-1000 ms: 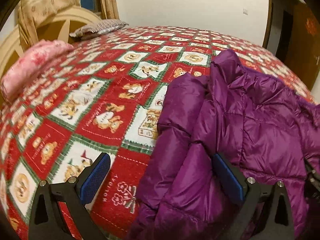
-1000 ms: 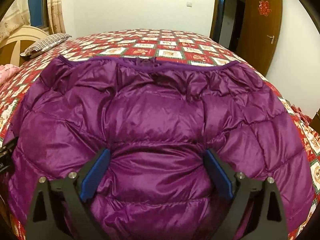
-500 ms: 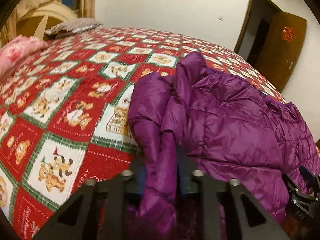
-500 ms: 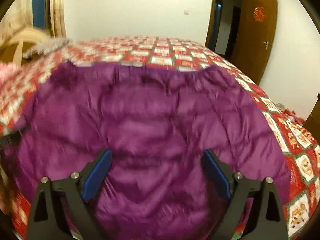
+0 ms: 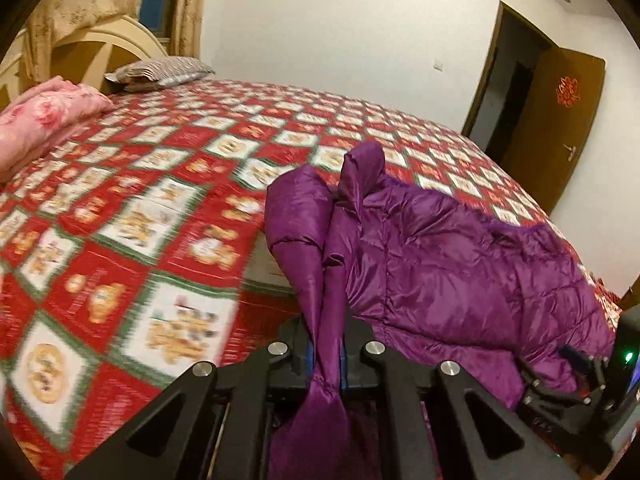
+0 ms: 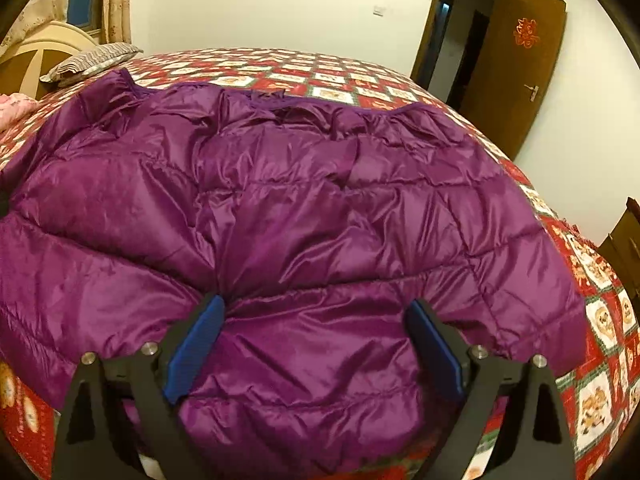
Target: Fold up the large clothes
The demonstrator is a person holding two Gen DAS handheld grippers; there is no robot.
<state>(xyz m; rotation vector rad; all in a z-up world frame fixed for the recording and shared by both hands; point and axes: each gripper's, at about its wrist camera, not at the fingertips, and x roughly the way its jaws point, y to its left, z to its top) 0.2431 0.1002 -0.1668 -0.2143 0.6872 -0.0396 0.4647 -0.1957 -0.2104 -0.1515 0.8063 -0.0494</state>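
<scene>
jacket: purple puffy jacket (image 6: 304, 216) lies spread out on the bed (image 5: 132, 216), near the front edge, on a red quilt with little bears.
left gripper: left gripper (image 5: 325, 354) has just been closing, and its fingers are now shut tight on a thin fold of the jacket's left side, likely a sleeve (image 5: 308, 248).
right gripper: right gripper (image 6: 314, 344) sits low over the near hem with its fingers wide open. the blue pads (image 6: 196, 344) have puffy cloth between them but do not squeeze it, so it holds nothing.
step in hand: looks like lifting the left side so it can be folded over the middle.
how to do it well: keep the left pinch firm, because the shiny cloth looks slippery and could slide out.
lift: bring the fold up just clear of the bed, then carry it across toward the middle in one smooth sweep.
right side help: the open fingers could press or pinch the hem so the whole jacket does not drag along.
what could go wrong: only a thin bit is pinched, so the rest may sag and bunch up. a slow move helps.
other things: pink blanket (image 5: 44, 116) and striped pillow (image 5: 160, 72) are far off at the head of the bed, well out of the way.
</scene>
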